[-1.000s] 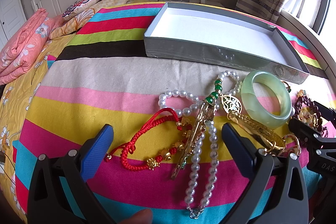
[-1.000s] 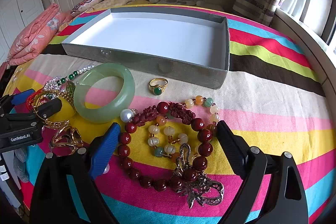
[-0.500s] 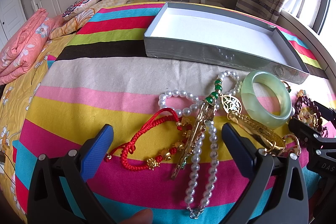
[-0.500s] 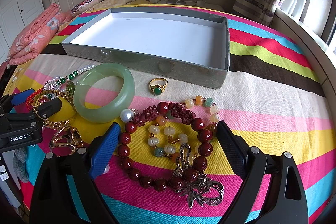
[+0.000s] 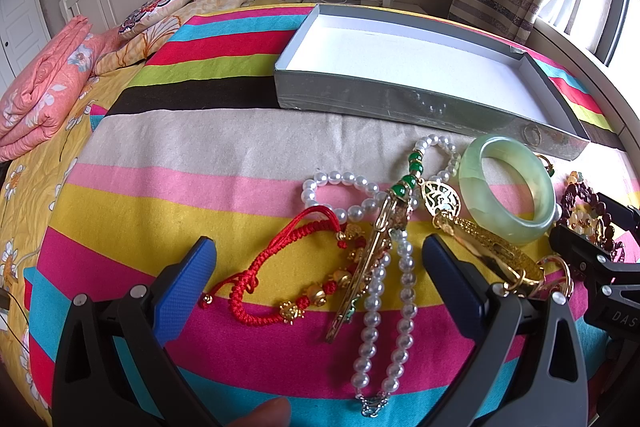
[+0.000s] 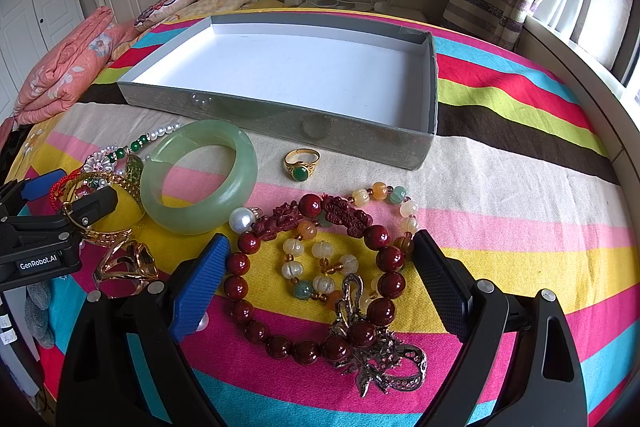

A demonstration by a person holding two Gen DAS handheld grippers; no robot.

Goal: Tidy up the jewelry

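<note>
From the left wrist, the left gripper (image 5: 318, 259) is hanging with jaws spread wide over a red cord bracelet (image 5: 280, 279) and a pearl string (image 5: 384, 307) – gripping nothing. A jade bangle (image 5: 508, 187) is lying just before the grey box (image 5: 400, 103).

From the right wrist, the right gripper (image 6: 320, 259) is likewise gaping, empty, around a dark red bead bracelet (image 6: 316, 275) – a gold ring (image 6: 302, 165) is sitting near the box (image 6: 280, 119), beside the bangle (image 6: 200, 179)

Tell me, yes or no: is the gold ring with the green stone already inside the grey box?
No. In the right wrist view the gold ring lies on the striped bedspread in front of the grey box.
</note>
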